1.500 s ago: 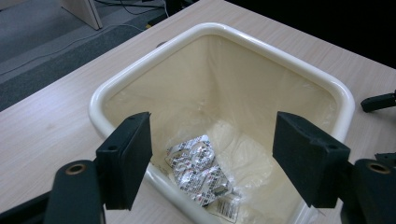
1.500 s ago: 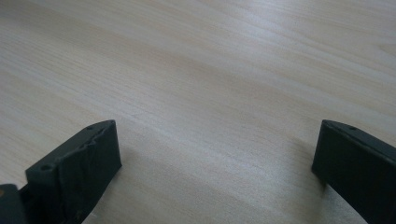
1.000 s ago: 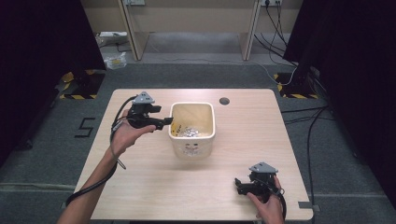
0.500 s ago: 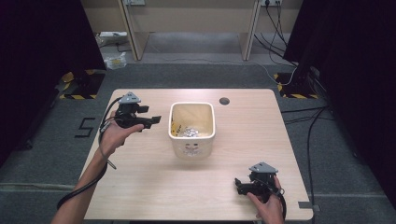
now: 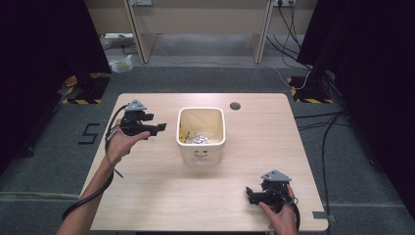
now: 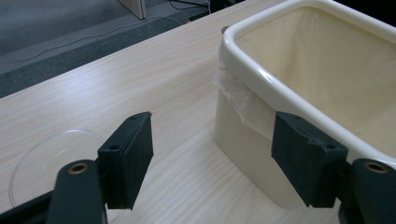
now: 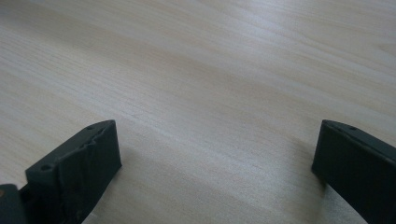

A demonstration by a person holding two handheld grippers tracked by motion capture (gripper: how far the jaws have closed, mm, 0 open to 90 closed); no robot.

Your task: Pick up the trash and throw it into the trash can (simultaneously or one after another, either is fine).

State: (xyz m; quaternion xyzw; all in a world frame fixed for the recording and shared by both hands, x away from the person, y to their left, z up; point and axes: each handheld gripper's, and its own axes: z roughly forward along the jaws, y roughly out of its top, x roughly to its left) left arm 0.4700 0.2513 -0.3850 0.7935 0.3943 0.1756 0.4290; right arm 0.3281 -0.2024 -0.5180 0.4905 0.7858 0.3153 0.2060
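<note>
Jaws of the left gripper stand wide and empty, just beside the cream bin. Right gripper rests low over the desk, jaws spread with nothing between them.

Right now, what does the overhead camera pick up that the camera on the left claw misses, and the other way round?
From the high view: the whole table, crumpled shiny bits at the bottom of the cream bin, the right claw near the table's front edge, and the floor around it. From the left claw view: a clear plastic disc lying on the wood, and a thin liner tucked under the bin's rim. Both share the bin, the tabletop and the open left claw.
</note>
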